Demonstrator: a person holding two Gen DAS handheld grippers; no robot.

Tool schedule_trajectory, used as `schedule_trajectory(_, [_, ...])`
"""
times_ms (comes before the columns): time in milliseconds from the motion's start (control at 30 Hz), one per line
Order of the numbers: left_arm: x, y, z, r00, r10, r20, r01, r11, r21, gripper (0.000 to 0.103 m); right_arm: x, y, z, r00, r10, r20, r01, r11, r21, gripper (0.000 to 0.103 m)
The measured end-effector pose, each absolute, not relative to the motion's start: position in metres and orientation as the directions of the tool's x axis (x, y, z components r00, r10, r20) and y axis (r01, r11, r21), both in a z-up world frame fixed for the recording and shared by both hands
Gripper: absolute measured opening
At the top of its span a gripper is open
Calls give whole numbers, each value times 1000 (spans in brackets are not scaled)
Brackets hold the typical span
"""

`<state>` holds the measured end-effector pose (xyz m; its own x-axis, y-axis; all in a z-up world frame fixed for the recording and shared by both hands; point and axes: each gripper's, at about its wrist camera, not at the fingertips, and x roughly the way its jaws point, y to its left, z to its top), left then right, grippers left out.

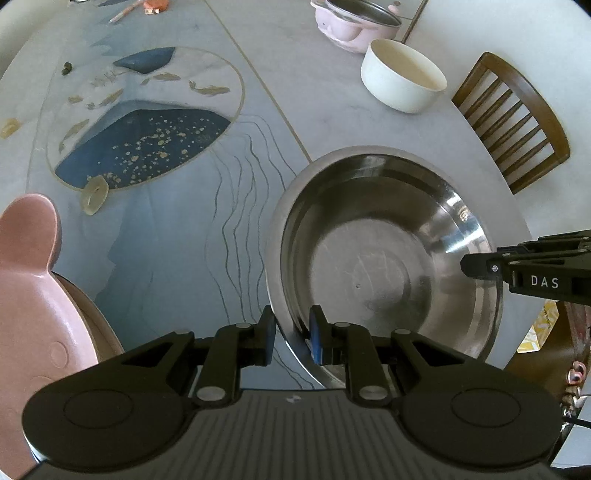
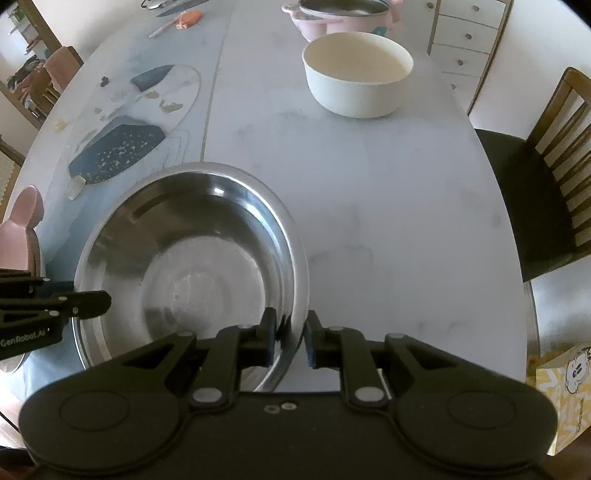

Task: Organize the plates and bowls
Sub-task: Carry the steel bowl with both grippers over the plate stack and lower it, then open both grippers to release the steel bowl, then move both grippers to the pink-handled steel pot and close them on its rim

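Observation:
A large steel bowl (image 1: 384, 258) sits on the white table near its front edge; it also shows in the right wrist view (image 2: 192, 266). My left gripper (image 1: 292, 336) straddles the bowl's left rim, jaws close around it. My right gripper (image 2: 291, 339) straddles the bowl's right rim the same way, and it shows in the left wrist view (image 1: 476, 264). A cream bowl (image 2: 356, 74) stands farther back. A pink pot (image 2: 340, 16) stands behind it. A pink bear-shaped plate (image 1: 33, 295) lies at the left on another plate.
A round glass mat with blue and gold pattern (image 1: 144, 118) lies on the table at the left. A wooden chair (image 2: 546, 177) stands at the right edge. A white drawer unit (image 2: 465, 40) stands behind. A yellow box (image 2: 561, 391) sits at lower right.

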<state>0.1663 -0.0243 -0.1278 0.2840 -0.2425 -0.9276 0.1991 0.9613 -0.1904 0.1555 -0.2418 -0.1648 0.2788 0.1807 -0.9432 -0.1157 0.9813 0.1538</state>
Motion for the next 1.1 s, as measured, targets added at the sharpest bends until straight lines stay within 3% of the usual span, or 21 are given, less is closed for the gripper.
schedule_trajectory(233, [165,-19,-120,322,-255,-912,199,960,-199,19,152,-240,-159,280,193,-940,-133,978,161,30])
schedule_trajectory(600, [167,-11,-88,419,-279,-864,211,956,-205,20,154,-250,-130,365,196,-910,-124,979,161,39])
schedule_trajectory(700, [171,-12,-76,452,-292,-843,217,953,-213,29,159,-254,-119,395,201,-896,-123,979,165,42])
schedule_trajectory(767, [174,-14,-68,478,-298,-826,217,952,-217,45,163,-256,-111,414,203,-888,-128,978,164,45])
schedule_trajectory(800, [176,-15,-63,497,-300,-814,214,952,-220,60,166,-257,-107,421,203,-884,-131,978,162,47])
schedule_trajectory(833, [179,-16,-58,522,-296,-800,206,954,-219,67,169,-258,-104,427,205,-881,-135,978,161,48])
schedule_trajectory(1100, [212,-33,-33,581,-282,-764,192,959,-208,67,195,-266,-80,479,201,-854,-163,977,138,58])
